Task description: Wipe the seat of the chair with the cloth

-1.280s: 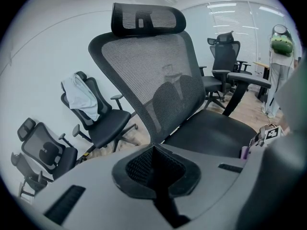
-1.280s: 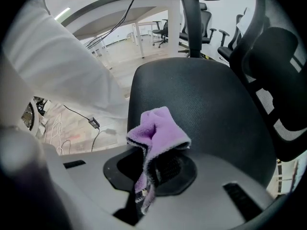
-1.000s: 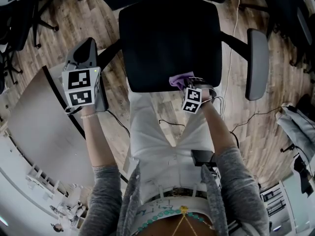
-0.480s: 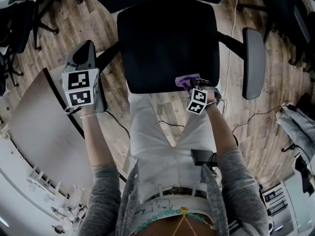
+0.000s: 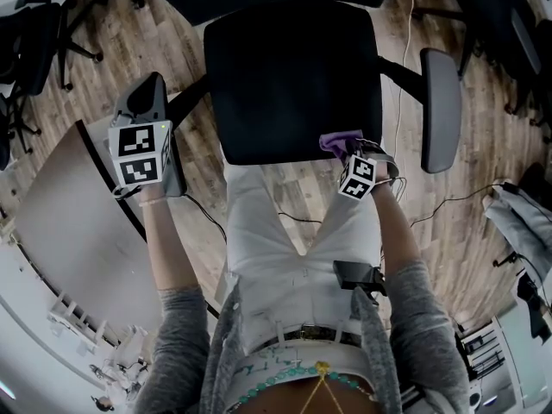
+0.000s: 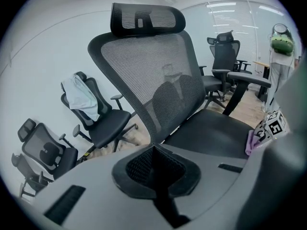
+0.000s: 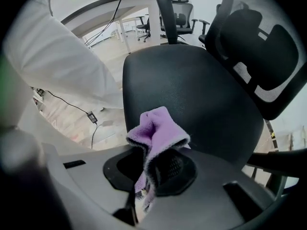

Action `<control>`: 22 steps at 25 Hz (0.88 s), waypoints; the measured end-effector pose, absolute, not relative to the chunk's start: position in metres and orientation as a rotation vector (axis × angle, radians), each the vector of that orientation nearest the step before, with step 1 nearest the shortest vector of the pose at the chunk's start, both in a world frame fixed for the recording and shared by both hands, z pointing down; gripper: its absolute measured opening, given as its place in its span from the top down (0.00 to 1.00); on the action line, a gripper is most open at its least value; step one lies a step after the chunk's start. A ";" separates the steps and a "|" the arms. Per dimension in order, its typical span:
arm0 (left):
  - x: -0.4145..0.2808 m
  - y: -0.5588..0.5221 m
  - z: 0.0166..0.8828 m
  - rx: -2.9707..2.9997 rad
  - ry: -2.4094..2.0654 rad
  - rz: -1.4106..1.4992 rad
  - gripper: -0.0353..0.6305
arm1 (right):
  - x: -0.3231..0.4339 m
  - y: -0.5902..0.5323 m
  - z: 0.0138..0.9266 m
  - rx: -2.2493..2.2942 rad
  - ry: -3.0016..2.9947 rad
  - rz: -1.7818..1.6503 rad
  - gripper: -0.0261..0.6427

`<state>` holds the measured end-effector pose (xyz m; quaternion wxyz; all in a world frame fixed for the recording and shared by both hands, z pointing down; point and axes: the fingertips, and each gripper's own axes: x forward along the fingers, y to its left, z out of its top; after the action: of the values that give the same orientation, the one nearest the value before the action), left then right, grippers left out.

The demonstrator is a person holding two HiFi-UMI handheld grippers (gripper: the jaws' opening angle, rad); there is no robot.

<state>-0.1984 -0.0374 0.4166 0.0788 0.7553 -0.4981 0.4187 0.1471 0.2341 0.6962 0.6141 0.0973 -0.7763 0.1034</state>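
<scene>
In the clenched jaws of the right tongs [image 7: 152, 163] sits the purple cloth [image 7: 156, 128], one fold bunched up past the tips and a tail hanging below. The cloth is at the near right corner of the black seat [image 7: 192, 80] of the office chair. Nearly all of the seat lies ahead of these tongs and off to their left, so the next wipe likely runs forward or leftward. The left tongs [image 6: 154, 152] are pressed together on nothing, well off to the chair's left side, facing its mesh backrest [image 6: 158, 75]. The right hand is clearly the nearer.
</scene>
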 end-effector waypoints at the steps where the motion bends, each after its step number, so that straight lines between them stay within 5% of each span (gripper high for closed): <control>1: -0.199 -0.038 0.417 2.260 -1.492 1.256 0.95 | 0.151 0.233 0.696 0.231 -1.784 0.246 0.89; 22: -0.201 -0.037 0.417 2.263 -1.502 1.263 0.95 | 0.192 0.227 0.695 0.354 -1.734 0.371 0.89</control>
<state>-0.2009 -0.0374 0.4169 0.0732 0.7534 -0.5001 0.4206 0.1919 0.2268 0.6950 0.6185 0.1540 -0.7535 0.1611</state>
